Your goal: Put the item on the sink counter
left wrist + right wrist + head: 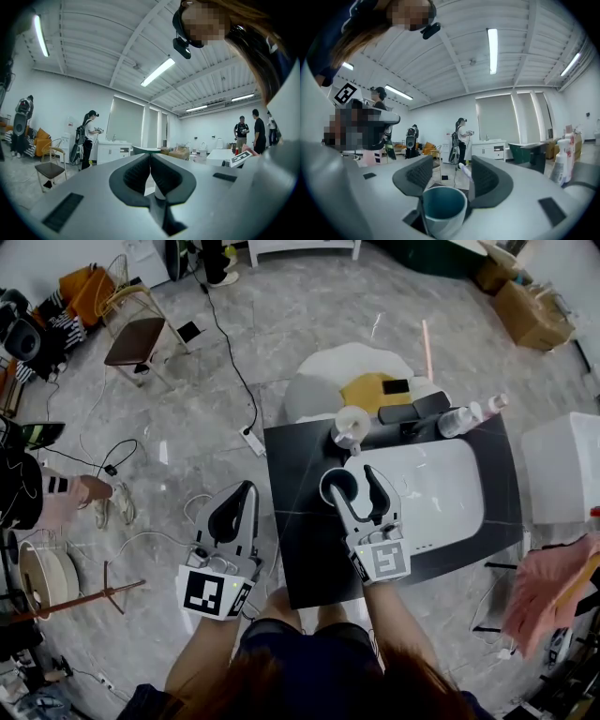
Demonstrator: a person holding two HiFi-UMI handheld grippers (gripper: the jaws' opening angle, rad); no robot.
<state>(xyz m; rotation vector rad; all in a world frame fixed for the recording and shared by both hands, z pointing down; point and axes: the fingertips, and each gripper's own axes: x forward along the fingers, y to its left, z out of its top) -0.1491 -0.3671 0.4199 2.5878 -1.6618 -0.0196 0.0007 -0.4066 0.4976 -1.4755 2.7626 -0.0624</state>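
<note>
A teal cup point(339, 486) stands on the black sink counter point(300, 559), left of the white basin point(441, 488). My right gripper point(354, 482) hovers over it with its jaws spread. In the right gripper view the cup point(443, 206) sits low between the jaws, near their base, and I see into its empty inside. The right gripper point(450, 171) has its ribbed pads point(418, 174) standing apart above the rim, not pressing on it. My left gripper point(246, 491) is off the counter's left side over the floor, with its jaws meeting at the tips and nothing in them point(150, 157).
At the counter's back stand a round white fixture point(352, 426), dark items point(412, 409) and two bottles point(459, 418). A white box point(562, 465) and a pink cloth point(548, 587) lie to the right. Cables, a power strip point(253, 440) and a chair point(136, 338) occupy the floor at left. People stand farther off.
</note>
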